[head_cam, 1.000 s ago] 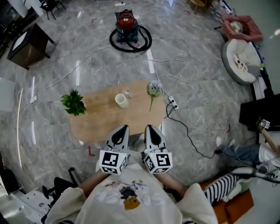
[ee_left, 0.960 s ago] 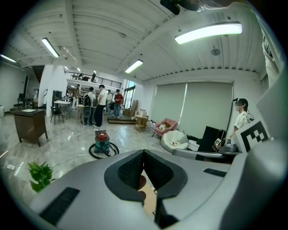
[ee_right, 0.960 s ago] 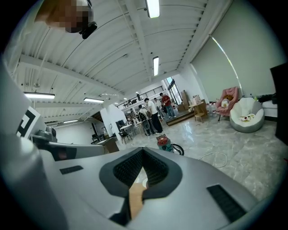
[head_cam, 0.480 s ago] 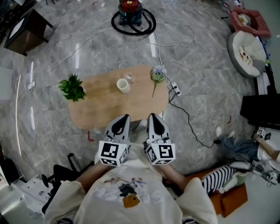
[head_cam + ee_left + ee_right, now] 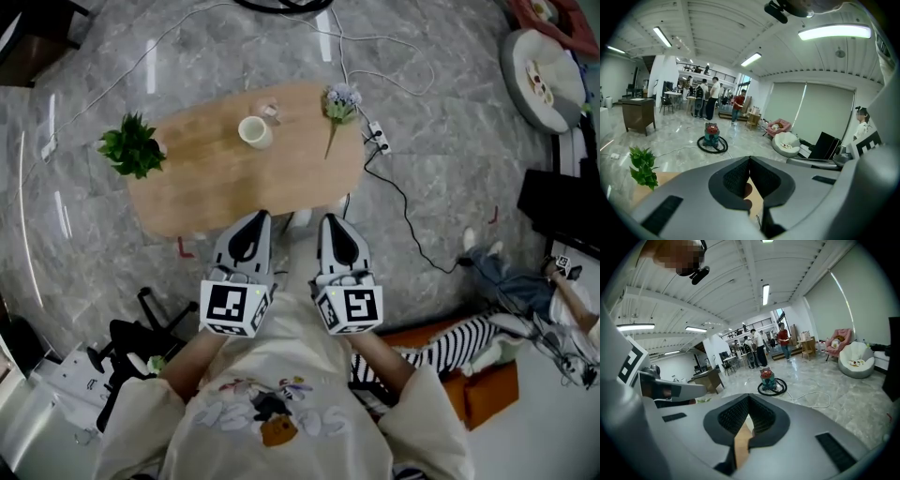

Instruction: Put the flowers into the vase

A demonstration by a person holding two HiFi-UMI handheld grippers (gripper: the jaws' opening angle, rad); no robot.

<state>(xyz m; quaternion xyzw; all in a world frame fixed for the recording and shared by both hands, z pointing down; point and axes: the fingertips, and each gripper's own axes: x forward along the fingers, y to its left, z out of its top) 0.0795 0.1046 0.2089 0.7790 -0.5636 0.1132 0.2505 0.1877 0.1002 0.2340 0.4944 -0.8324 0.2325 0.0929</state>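
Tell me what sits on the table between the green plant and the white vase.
Nothing. The head view shows bare wooden table between the green plant and the white vase.

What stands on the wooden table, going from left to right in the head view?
Green plant → white vase → flowers

The desk (image 5: 216,183) is pale matt wood, smooth-topped. The floor (image 5: 450,169) is glossy grey marbled stone. The vase (image 5: 254,132) looks like smooth cream ceramic. The left claw (image 5: 749,161) and right claw (image 5: 749,400) are smooth matt grey plastic, with black rough-textured pads (image 5: 737,179).
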